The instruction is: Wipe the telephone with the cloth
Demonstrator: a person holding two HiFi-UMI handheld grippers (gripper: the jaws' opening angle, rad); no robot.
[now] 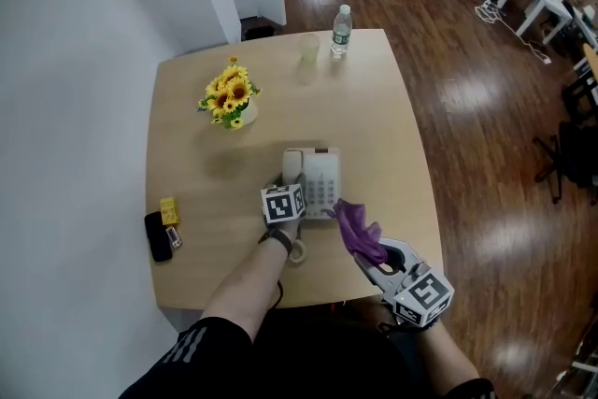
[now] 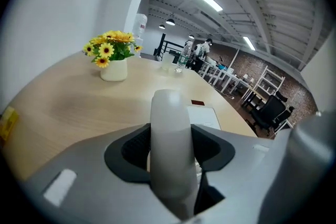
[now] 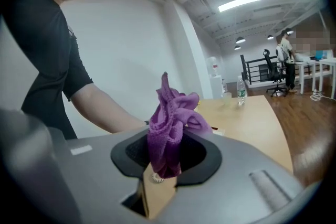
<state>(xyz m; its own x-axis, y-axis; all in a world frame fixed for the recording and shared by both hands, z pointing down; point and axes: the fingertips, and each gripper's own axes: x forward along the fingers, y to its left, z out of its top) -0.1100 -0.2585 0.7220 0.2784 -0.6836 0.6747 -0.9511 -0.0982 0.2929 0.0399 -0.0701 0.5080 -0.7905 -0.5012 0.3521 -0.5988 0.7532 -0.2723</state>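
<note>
Left gripper view: the left gripper (image 2: 170, 157) is pinched onto the handset (image 2: 168, 113) of the telephone (image 1: 322, 187), so a big lift could tug the coiled cord (image 1: 297, 249) and drag the whole thing. The right gripper (image 3: 167, 165) clamps the purple cloth (image 3: 170, 123) by one bunched end, which might slip mid-wipe. The telephone sits just ahead of both grippers, cloth just beside its right edge.

white telephone (image 1: 322, 180) lying flat, bunched purple cloth (image 1: 358, 234) just beside it
</note>
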